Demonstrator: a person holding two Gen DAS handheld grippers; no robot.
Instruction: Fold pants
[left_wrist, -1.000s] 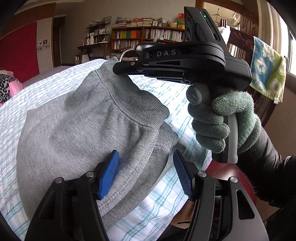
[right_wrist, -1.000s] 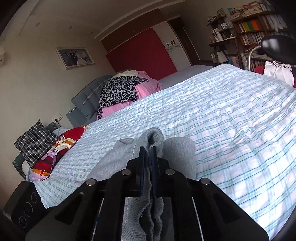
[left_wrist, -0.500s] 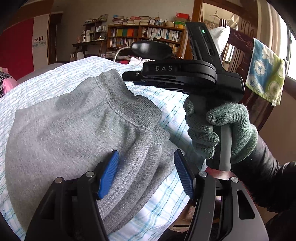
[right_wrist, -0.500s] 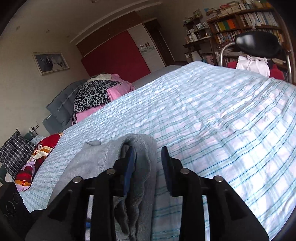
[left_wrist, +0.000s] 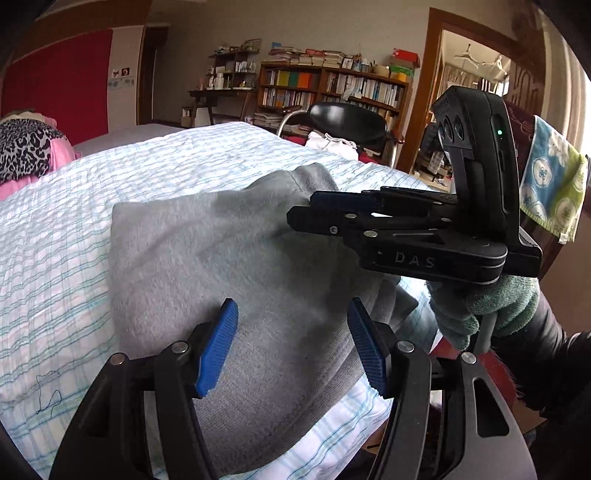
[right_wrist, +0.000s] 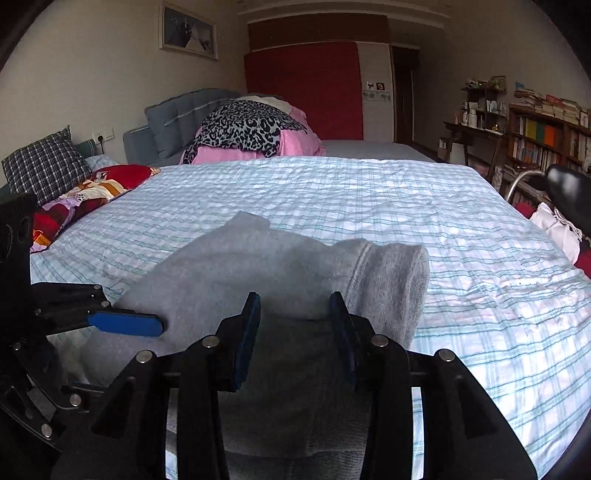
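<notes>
My left gripper (left_wrist: 291, 345) has its jaws spread, hovering over the near part of the pants (left_wrist: 236, 280), which lie folded into a grey bundle on the bed (left_wrist: 55, 236); the cloth sits below and ahead of the blue pads (left_wrist: 216, 347), and I see neither pad pressing on it. My right gripper (right_wrist: 295, 336) also stands with jaws apart, nothing pinched; the pants (right_wrist: 280, 273) lie just ahead of and beneath them, with the ribbed cuff end curling up past the right jaw. From the left wrist view the right gripper (left_wrist: 314, 212) comes in from the right side, ahead of my left jaws, its tips at the far upper edge of the bundle; whether they touch the cloth I cannot tell. A gloved hand (left_wrist: 476, 314) holds its handle. From the right wrist view, one pad of the left gripper (right_wrist: 125, 324) lies level to the left of my right jaws, over the pants' edge.
</notes>
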